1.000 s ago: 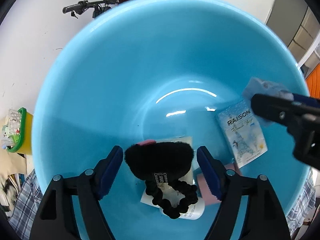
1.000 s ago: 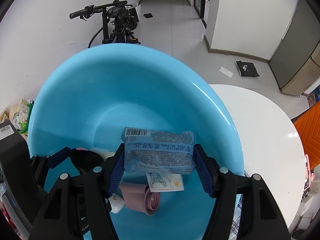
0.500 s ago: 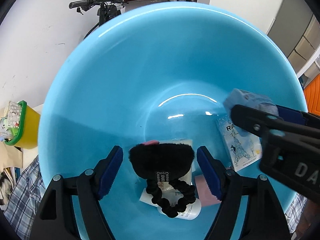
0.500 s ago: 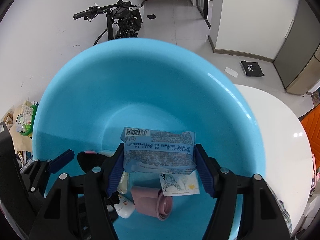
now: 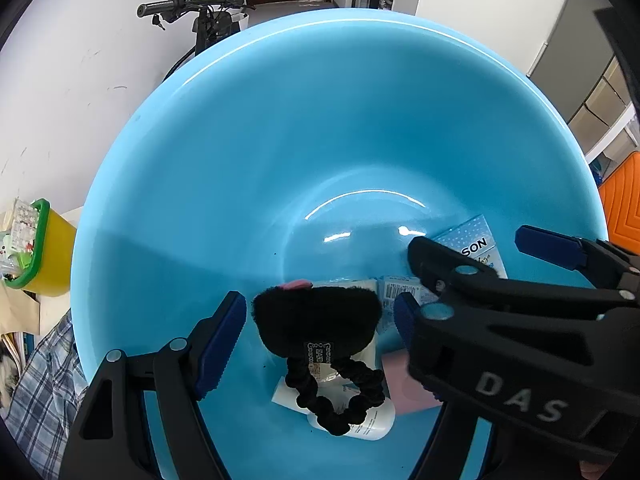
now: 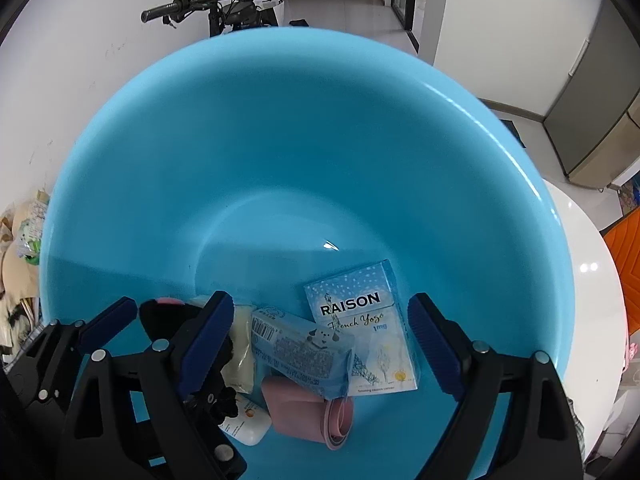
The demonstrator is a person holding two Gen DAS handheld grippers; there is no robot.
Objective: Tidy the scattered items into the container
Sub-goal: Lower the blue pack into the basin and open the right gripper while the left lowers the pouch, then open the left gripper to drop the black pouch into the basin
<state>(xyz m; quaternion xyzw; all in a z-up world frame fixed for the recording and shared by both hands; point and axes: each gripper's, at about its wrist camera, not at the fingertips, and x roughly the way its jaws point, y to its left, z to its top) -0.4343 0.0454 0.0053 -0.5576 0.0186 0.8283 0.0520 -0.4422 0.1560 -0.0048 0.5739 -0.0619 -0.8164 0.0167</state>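
Note:
A big blue basin point(image 5: 320, 120) point(image 6: 300, 140) fills both views. My left gripper point(image 5: 312, 328) hangs open over its bottom, with a black fluffy scrunchie point(image 5: 316, 320) point(image 6: 160, 314) lying between the pads, a gap on each side. My right gripper point(image 6: 320, 340) point(image 5: 468, 242) is beside it, and its jaws are opening. A light blue tissue packet point(image 6: 300, 352) point(image 5: 400, 288) lies loose below them, apart from both pads. It rests on a RAISON box point(image 6: 360, 320) and a pink roll point(image 6: 296, 412). A white tube point(image 5: 368, 420) lies under the scrunchie.
The basin stands on a white round table point(image 6: 580, 260). A yellow cup with a green rim point(image 5: 44, 256) sits outside the basin on the left, above plaid cloth point(image 5: 40, 380). A bicycle point(image 5: 200, 12) leans at the far wall.
The right gripper's jaws have spread and let go of the blue tissue packet, which now lies on the items in the basin. The right gripper reaches further into the left wrist view. The left gripper holds still.

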